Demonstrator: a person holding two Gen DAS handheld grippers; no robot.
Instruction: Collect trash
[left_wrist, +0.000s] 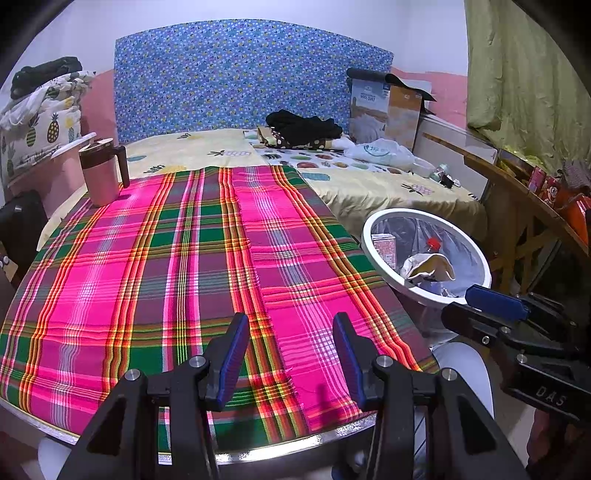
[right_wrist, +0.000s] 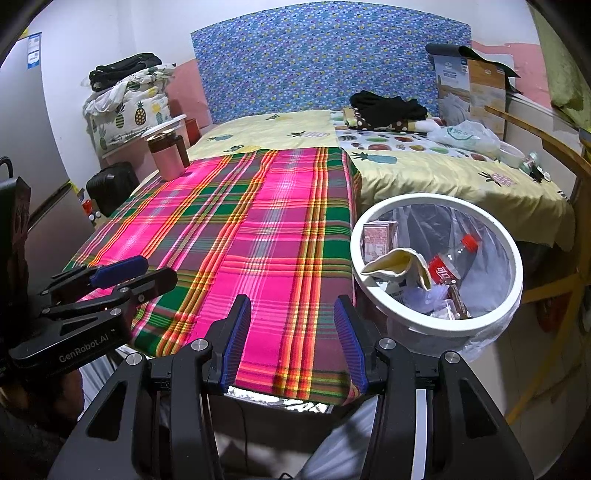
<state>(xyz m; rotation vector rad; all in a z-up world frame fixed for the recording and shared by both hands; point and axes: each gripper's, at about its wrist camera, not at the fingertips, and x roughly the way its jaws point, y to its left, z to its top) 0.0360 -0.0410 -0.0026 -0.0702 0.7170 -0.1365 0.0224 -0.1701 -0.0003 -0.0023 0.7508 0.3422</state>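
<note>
**A:** Both grippers look idle. Left gripper (left_wrist: 291, 354) and right gripper (right_wrist: 291, 339) hover side by side over the near edge of the table (left_wrist: 147, 258), tilted down, fingers about half open with nothing between them.

**B:** Where's the trash?

**A:** In the bin (right_wrist: 373, 291) just right of the table: bottle (right_wrist: 448, 266), small carton (right_wrist: 378, 236), some wrappers. Only a mug (left_wrist: 101, 173) sits far left on the plaid cloth, so I'd guess collecting is basically done. Next move would mean finding leftover trash, maybe on the bed (left_wrist: 369, 184).

Two black handheld grippers

Left gripper (left_wrist: 291, 354) and right gripper (right_wrist: 293, 339): blue ribbed pads, silver pivot screws, white "GenRobot.AI" lettering on the left's side.
</note>
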